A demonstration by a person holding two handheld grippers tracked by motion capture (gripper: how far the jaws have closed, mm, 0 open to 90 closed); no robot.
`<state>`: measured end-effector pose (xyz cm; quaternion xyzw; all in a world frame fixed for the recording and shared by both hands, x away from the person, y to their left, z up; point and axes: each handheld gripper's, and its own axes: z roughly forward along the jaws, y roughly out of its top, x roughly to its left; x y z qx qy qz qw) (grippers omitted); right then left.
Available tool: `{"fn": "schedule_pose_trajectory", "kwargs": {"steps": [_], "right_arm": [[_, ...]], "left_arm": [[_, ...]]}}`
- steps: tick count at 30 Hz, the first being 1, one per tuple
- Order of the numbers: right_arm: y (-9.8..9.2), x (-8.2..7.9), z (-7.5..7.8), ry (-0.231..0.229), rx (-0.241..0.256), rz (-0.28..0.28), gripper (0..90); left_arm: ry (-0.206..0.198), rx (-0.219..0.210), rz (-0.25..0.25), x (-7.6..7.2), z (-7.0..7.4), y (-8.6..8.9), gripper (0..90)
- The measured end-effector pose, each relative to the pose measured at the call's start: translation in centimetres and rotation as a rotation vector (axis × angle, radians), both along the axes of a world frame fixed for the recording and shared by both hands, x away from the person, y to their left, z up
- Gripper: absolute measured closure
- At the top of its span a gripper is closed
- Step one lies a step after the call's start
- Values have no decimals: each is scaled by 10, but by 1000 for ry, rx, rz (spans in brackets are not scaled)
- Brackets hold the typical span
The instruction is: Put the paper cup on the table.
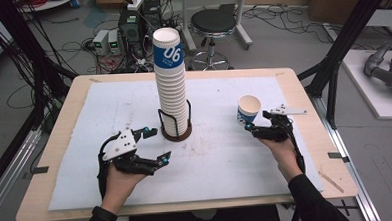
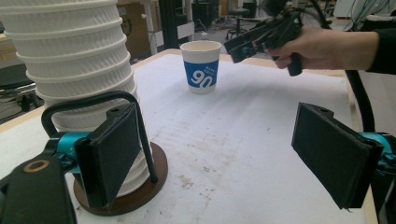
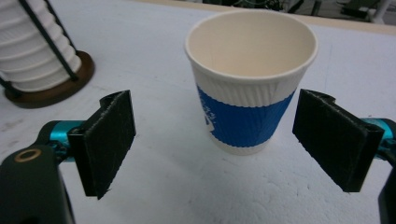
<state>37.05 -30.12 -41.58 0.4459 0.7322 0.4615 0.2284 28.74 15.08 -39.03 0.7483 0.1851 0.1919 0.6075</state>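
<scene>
High view: single white ribbed paper cup with a blue band (image 1: 248, 109) stands upright on the white foam mat (image 1: 226, 159), right of centre. Right gripper (image 1: 255, 128) sits just beside it on the near side, jaw tips at the cup's base; can't tell contact from here. Tall stack of white ribbed paper cups (image 1: 171, 86), top one with a blue "06" band, stands in a black wire holder on a round brown base (image 1: 176, 133) mid-table. Left gripper (image 1: 158, 144) is low over the mat, near-left of the holder, jaws spread wide, nothing between them. Mat lies on a light wooden table (image 1: 59, 126).

Left gripper view: both black pads spread far apart, only bare mat (image 2: 224, 154) between. Left pad sits in front of the holder's base (image 2: 154, 175) and wire loop; touching or not, can't tell. Cup stack (image 2: 70, 60) rises behind it. The single cup (image 2: 201, 66) stands well ahead, upright, with the right gripper (image 2: 238, 49) held in a hand (image 2: 327, 46) just beside its rim.

Right gripper view: jaws spread, wider than the cup. Cup (image 3: 250, 84) is upright between and slightly beyond the pads (image 3: 109, 140), closer to the right pad; visible gap on both sides, no contact. Cup is empty. Stack holder base (image 3: 56, 88) is at upper left, well apart.
</scene>
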Motion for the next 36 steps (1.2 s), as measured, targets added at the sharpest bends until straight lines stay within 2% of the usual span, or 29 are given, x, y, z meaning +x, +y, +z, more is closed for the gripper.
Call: {"fn": "schedule_pose_trajectory", "kwargs": {"steps": [5, 10, 14, 16, 22, 26, 27, 29, 33, 36], "right_arm": [[-2, -18, 13, -35, 46, 65, 137], [-1, -30, 21, -67, 79, 118, 137], [0, -36, 26, -80, 131, 200, 137], [2, -39, 30, -78, 139, 237, 138], [6, -44, 44, -117, 166, 342, 138], [8, -47, 49, -165, 187, 455, 138], [7, -48, 50, -192, 199, 485, 138], [7, -48, 52, -192, 219, 545, 138], [9, -51, 57, -190, 227, 591, 138], [12, -53, 61, -197, 240, 620, 138]], "left_arm": [[8, -3, 7, 3, 0, 0, 154], [14, -1, 12, 5, -1, -2, 154], [13, -5, 8, 7, 1, -4, 154], [5, -6, 9, 6, 3, -4, 154], [-9, -20, -27, 4, 10, -3, 154], [-18, -34, -37, 2, 15, -5, 154], [-16, -37, -43, 2, 16, -6, 154], [-7, -40, -64, 3, 18, -9, 153], [19, -38, -111, 5, 23, -16, 154], [26, -46, -125, 5, 26, -19, 154]]}}
